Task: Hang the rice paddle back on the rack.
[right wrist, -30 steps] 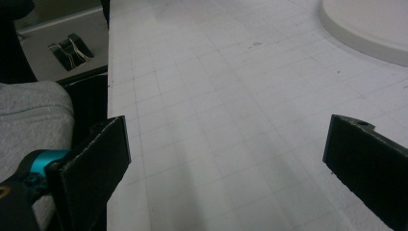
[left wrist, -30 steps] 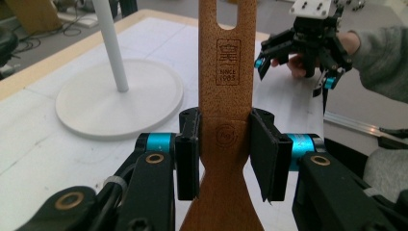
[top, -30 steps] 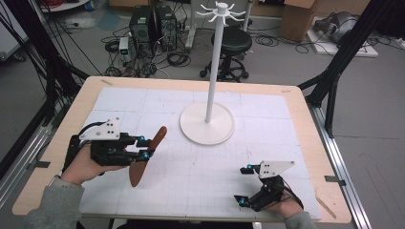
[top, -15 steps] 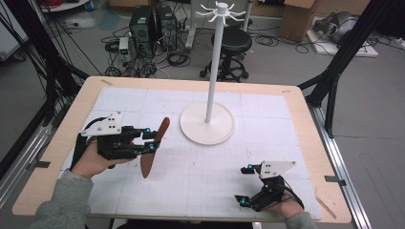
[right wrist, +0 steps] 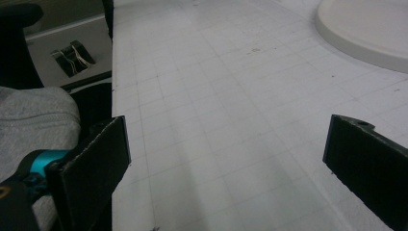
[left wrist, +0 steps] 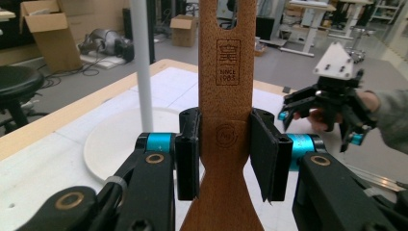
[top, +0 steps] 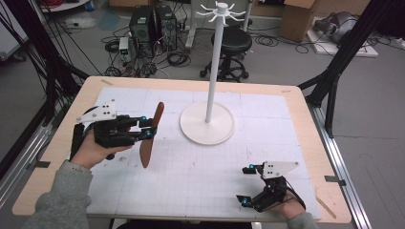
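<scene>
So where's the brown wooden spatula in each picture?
High view: the brown wooden spatula stands left of centre, clamped in the left tongs.
Left gripper view: it rises up the middle, between the black pads.
Right gripper view: not in it.
Shared landmark: the white round stand base.

wooden table (top: 305,114), white mat (top: 267,143), white stand (top: 207,123)

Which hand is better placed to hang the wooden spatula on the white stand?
The left. Its gripper already clamps the wooden spatula by the handle, close beside the white stand. The right gripper sits open at the near table edge, holding nothing.
</scene>
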Action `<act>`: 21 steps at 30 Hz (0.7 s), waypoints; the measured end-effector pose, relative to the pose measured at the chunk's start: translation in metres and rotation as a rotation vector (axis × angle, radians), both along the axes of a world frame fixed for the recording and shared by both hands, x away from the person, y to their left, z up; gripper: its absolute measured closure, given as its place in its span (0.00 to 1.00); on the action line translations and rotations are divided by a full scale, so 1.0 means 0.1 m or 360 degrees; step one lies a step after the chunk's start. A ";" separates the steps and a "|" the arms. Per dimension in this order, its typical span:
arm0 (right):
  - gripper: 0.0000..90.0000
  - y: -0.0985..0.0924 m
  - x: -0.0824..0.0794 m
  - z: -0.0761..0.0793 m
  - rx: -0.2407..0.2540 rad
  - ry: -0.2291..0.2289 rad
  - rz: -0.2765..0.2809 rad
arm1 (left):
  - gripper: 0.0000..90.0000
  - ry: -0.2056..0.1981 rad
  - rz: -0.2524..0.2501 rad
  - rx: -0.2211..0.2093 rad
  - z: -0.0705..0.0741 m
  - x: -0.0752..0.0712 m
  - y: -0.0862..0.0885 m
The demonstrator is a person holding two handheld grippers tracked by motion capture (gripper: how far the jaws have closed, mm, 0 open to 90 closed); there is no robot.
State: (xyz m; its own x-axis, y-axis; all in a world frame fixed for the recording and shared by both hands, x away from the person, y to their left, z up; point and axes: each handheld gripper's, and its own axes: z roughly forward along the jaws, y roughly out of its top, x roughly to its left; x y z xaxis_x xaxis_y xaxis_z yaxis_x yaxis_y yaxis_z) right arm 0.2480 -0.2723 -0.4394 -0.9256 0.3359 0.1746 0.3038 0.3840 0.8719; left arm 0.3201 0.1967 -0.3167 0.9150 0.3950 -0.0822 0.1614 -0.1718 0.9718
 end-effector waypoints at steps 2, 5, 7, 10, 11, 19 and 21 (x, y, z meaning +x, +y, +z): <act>0.01 -0.02 0.00 0.00 0.0008 -0.0011 -0.0006 | 0.73 0.0002 -0.0001 -0.0006 0.00 0.03 0.00; 0.01 -0.06 -0.01 -0.01 0.0010 -0.0008 -0.0023 | 0.73 0.0002 0.0000 -0.0004 0.04 0.08 -0.02; 0.01 -0.08 -0.01 -0.01 0.0018 -0.0013 -0.0028 | 0.73 0.0000 -0.0006 0.0001 0.09 0.10 -0.03; 0.01 -0.09 -0.02 -0.01 0.0028 -0.0006 -0.0036 | 0.73 -0.0033 -0.0017 -0.0008 0.18 0.13 -0.05; 0.01 -0.10 -0.02 0.00 0.0031 -0.0005 -0.0037 | 0.73 -0.0037 -0.0016 -0.0006 0.21 0.15 -0.06; 0.01 -0.13 -0.01 0.00 0.0073 -0.0008 -0.0043 | 0.73 -0.0067 -0.0039 0.0011 0.41 0.26 -0.16; 0.01 -0.12 0.00 0.00 0.0083 -0.0011 -0.0045 | 0.73 -0.0074 -0.0035 0.0012 0.47 0.29 -0.18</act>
State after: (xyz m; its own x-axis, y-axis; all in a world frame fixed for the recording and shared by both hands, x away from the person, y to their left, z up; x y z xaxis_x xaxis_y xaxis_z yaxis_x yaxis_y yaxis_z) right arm 0.2477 -0.2848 -0.4389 -0.9172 0.3523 0.1860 0.3076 0.3294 0.8927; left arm 0.3486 0.1783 -0.2702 0.9263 0.3750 -0.0365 0.1124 -0.1825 0.9768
